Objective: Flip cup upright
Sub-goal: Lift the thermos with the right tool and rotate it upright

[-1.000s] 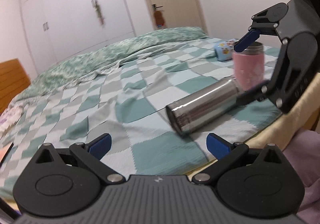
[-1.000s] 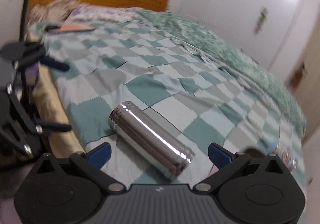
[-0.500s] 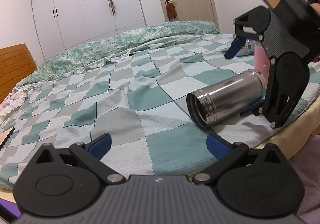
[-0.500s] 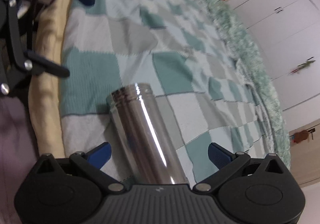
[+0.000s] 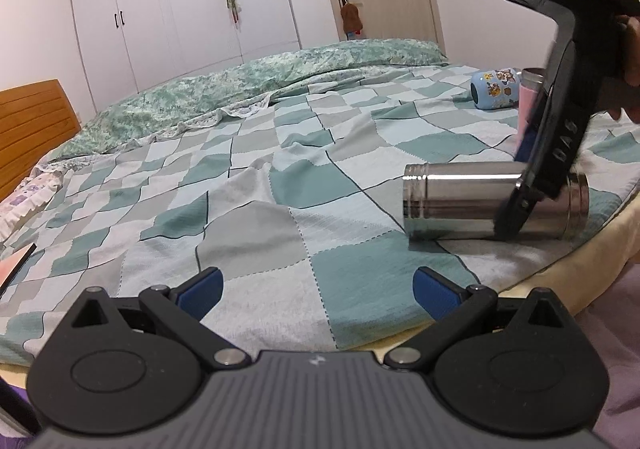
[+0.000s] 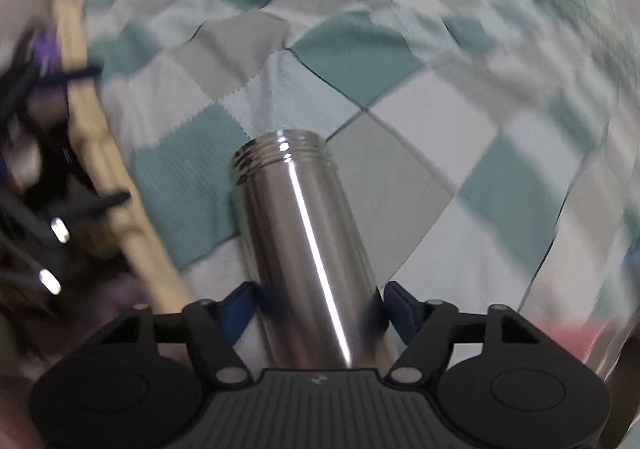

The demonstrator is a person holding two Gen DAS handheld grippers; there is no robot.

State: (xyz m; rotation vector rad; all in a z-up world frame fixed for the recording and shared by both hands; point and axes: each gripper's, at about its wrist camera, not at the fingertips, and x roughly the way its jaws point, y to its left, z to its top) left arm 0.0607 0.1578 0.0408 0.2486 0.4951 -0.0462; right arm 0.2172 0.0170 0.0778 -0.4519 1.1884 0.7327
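A shiny steel cup (image 5: 472,201) lies on its side on the checked bedspread near the bed's right edge, its threaded mouth pointing left. In the right wrist view the steel cup (image 6: 304,241) runs between my right gripper's (image 6: 318,307) blue pads, which stand close on both sides of its body near the base; contact is not clear. From the left wrist view the right gripper (image 5: 536,169) straddles the cup from above. My left gripper (image 5: 316,285) is open and empty, low over the bedspread in front of the cup.
A pink cup (image 5: 528,105) stands upright behind the right gripper, and a blue cartoon-printed cup (image 5: 494,89) lies on its side beside it. The bed's edge (image 5: 600,245) runs close to the steel cup on the right. A wooden headboard (image 5: 32,129) is far left.
My right gripper has come down over the steel cup and its pads have narrowed around the body. The left gripper has shifted its view slightly; the cup stays lying down.
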